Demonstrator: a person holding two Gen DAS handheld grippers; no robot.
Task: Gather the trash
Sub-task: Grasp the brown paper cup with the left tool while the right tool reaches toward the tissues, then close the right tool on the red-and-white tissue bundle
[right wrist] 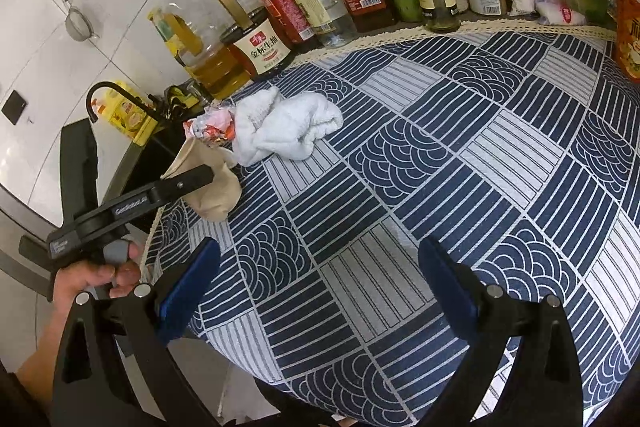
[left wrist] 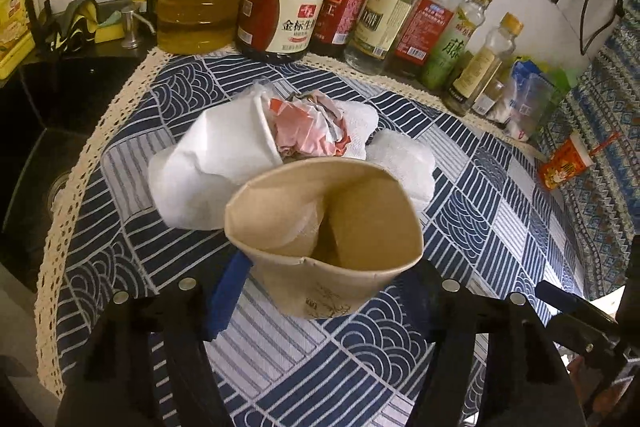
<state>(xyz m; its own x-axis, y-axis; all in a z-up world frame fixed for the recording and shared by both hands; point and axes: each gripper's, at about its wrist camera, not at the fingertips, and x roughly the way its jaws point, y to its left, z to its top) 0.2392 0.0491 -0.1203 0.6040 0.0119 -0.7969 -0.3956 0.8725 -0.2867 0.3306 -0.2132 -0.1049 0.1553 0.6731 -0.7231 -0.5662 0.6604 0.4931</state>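
Two tongs appeared: the left tongs (left wrist: 320,291) clamped a squashed paper cup (left wrist: 324,223) just before the crumpled wrapper (left wrist: 308,131) and white tissue (right wrist: 284,129); the right tongs (right wrist: 320,283) gaped wide, empty, over the bench (right wrist: 460,167).

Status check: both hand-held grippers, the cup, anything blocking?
Left hand-held gripper shut on squashed paper cup, mouth facing away. Right hand-held gripper open, empty, over tablecloth. Crumpled wrapper and white tissues lie ahead, nothing blocking.

paper cup (left wrist: 324,223) before crumpled wrapper (left wrist: 308,131), bottles (left wrist: 280,15) behind
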